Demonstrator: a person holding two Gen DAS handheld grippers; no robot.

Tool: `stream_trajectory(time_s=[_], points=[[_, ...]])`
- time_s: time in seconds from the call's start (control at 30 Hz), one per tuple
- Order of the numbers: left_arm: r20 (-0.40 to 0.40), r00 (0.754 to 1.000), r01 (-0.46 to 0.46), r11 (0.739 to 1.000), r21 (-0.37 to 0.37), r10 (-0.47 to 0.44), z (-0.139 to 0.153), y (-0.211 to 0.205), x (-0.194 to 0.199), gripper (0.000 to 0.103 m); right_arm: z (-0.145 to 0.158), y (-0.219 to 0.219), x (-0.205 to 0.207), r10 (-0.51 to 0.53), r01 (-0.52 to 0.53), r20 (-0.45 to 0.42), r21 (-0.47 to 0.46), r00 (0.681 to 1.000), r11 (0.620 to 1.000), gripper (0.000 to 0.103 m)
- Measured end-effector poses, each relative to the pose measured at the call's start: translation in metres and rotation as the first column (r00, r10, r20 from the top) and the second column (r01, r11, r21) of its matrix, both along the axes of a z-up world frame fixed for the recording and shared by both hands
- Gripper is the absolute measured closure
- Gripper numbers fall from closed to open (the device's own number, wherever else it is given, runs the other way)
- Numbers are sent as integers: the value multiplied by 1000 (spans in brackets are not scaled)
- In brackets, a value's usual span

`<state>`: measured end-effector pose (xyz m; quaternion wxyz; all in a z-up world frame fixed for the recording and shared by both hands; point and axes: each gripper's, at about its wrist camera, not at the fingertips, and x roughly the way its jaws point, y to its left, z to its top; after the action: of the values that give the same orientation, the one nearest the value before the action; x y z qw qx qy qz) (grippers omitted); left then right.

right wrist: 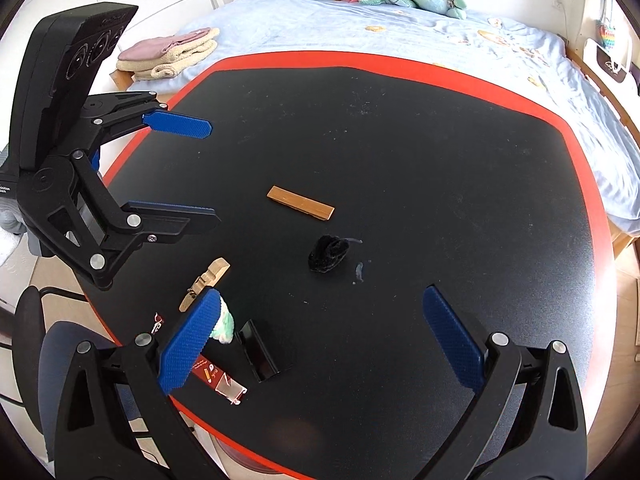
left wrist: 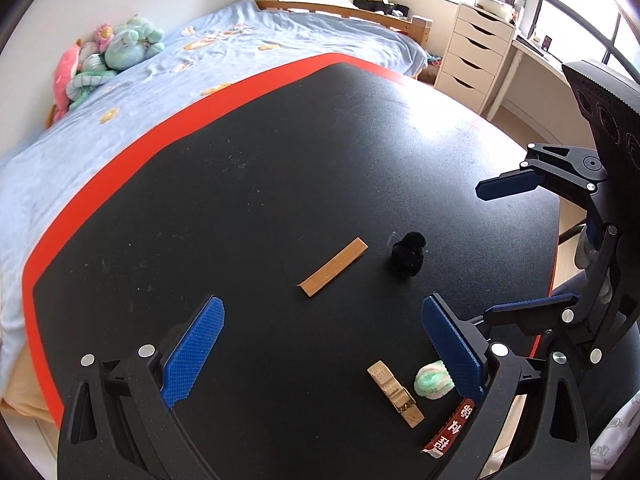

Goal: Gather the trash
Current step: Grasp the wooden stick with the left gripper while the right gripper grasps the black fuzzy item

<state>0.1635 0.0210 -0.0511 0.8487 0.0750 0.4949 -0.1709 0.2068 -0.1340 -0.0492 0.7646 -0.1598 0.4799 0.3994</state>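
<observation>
On the black table [left wrist: 260, 200] lie a flat brown strip [left wrist: 333, 267], a black fuzzy ball [left wrist: 408, 254], a wooden clothespin [left wrist: 395, 388], a green-white fluffy ball [left wrist: 434, 380] and a red printed wrapper [left wrist: 450, 428]. My left gripper [left wrist: 320, 356] is open and empty above the table, the strip just ahead of it. My right gripper [right wrist: 320, 344] is open and empty, behind the black ball [right wrist: 328, 254] and the strip [right wrist: 300, 203]. A small black box [right wrist: 260, 356] lies by the wrapper [right wrist: 218, 380] and the fluffy ball [right wrist: 224, 326], with the clothespin [right wrist: 204, 282] close by.
The table has a red rim [right wrist: 580, 152]. A bed [left wrist: 140, 100] with blue sheets and plush toys [left wrist: 108, 52] stands behind it. A white drawer unit [left wrist: 476, 52] stands by the window. Folded towels [right wrist: 168, 54] lie on the bed. An office chair [right wrist: 60, 344] is beside the table.
</observation>
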Motion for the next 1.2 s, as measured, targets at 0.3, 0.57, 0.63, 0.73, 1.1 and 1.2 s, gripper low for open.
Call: stream_trajectory(time_s=[0.3,0.57,0.63,0.73,1.1,1.2], points=[[-35,991,132,991,23,-131,-25,-6,29,8,-19,14,18,-2,2,-20,-19,1000,1000,6],[-41,982,183,982,36,-182,-41,-9,37,33,-31,23,25,7,-7,-22,-33,1000,999,28],[-33,983,182,983,24,-182,-39,-9,35,38,-32,27,25,11,-11,-16,-35,1000,999,40],[-21,984,179,983,35,-178,-37,-10,31,56,-34,32,24,25,-25,-15,-39,1000,999,55],[-35,993,113,992,60,-111,-35,-13,23,91,-38,37,26,30,-30,-9,-28,1000,999,87],[-28,997,69,996,53,-68,-33,-12,21,91,-37,37,27,27,-28,-4,-22,1000,999,87]])
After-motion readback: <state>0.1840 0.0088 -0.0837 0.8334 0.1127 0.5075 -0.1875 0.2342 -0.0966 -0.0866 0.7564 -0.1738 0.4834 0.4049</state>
